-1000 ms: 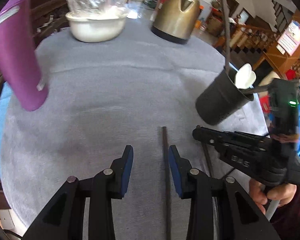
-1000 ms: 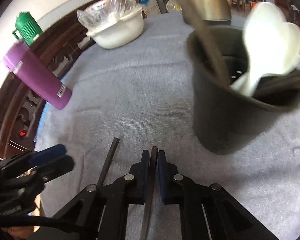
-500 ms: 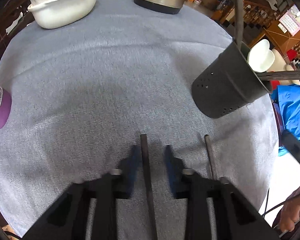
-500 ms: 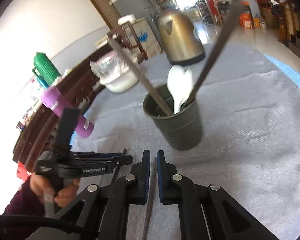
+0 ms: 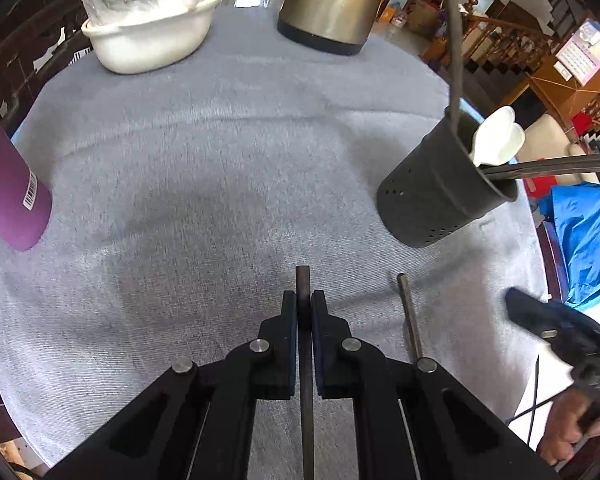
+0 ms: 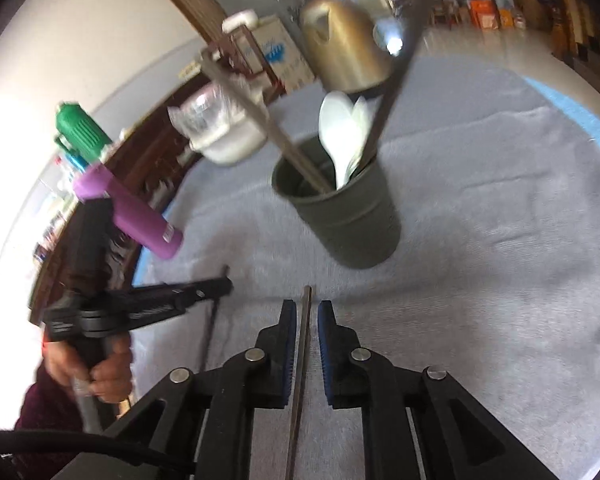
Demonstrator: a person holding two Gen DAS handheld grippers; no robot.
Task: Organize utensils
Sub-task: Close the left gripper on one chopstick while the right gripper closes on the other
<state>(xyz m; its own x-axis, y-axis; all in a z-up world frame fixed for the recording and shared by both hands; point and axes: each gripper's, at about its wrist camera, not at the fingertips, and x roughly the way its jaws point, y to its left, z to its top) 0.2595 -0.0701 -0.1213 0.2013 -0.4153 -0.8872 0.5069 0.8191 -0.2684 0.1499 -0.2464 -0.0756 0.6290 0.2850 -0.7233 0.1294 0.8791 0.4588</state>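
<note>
My right wrist view is smeared with motion blur, so the holder (image 6: 352,220) and left gripper (image 6: 220,286) lack detail. The near end of each chopstick (image 5: 306,380) runs off the bottom edge. The purple bottle (image 5: 8,192) is cropped at left.

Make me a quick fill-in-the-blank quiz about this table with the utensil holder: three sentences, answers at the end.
1. The left gripper is shut on a thin dark ___, like the two leaning out of the holder.
2. The spoons standing in the holder are ___.
3. The bottle at the left edge of the left wrist view is ___.
Missing words: chopstick; white; purple.
</note>
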